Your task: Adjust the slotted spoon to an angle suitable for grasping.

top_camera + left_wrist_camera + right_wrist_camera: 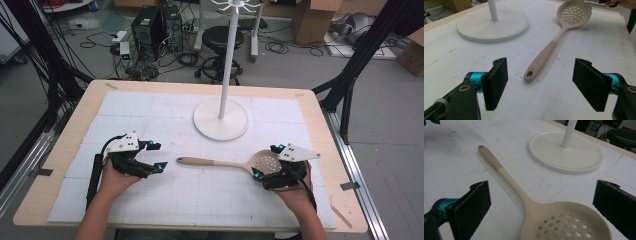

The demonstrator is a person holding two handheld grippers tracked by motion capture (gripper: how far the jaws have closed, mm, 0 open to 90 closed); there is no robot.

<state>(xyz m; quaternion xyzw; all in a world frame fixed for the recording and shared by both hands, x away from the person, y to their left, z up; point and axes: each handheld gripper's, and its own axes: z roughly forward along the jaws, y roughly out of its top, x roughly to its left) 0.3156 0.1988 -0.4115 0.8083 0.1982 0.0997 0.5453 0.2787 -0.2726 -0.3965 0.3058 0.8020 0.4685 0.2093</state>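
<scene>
The slotted spoon (240,163) lies flat on the white gridded mat (150,120) that covers the desk (65,145), in the lower middle of the high view. Its handle points toward the left of the frame and its round, hole-dotted bowl sits at the right. The handle is two-toned, a darker tan at the end with a small hanging hole, paler toward the bowl.

In the right gripper view the spoon's bowl (566,223) fills the lower middle of the frame, lying between the two black jaws, which stand wide apart on either side and touch nothing. The right hand-held gripper (267,161) is thus open, and in the high view it sits at the lower right, right at the bowl end of the spoon, held by a hand (295,192) coming up from the bottom edge.

The left hand-held gripper (156,156) is at the lower left of the high view, near the handle tip but apart from it. In the left gripper view its jaws are also spread wide and hold nothing, and the spoon's handle end (530,74) lies on the mat between and beyond them, running away to the upper right.

Behind the spoon, in the upper middle of the high view, a white stand (221,122) with a round flat base and a thin upright pole rests on the mat, well clear of both hand-held grippers.

Beyond the desk, the floor holds a black stool (220,37), computer towers (157,25) and loose cables.
</scene>
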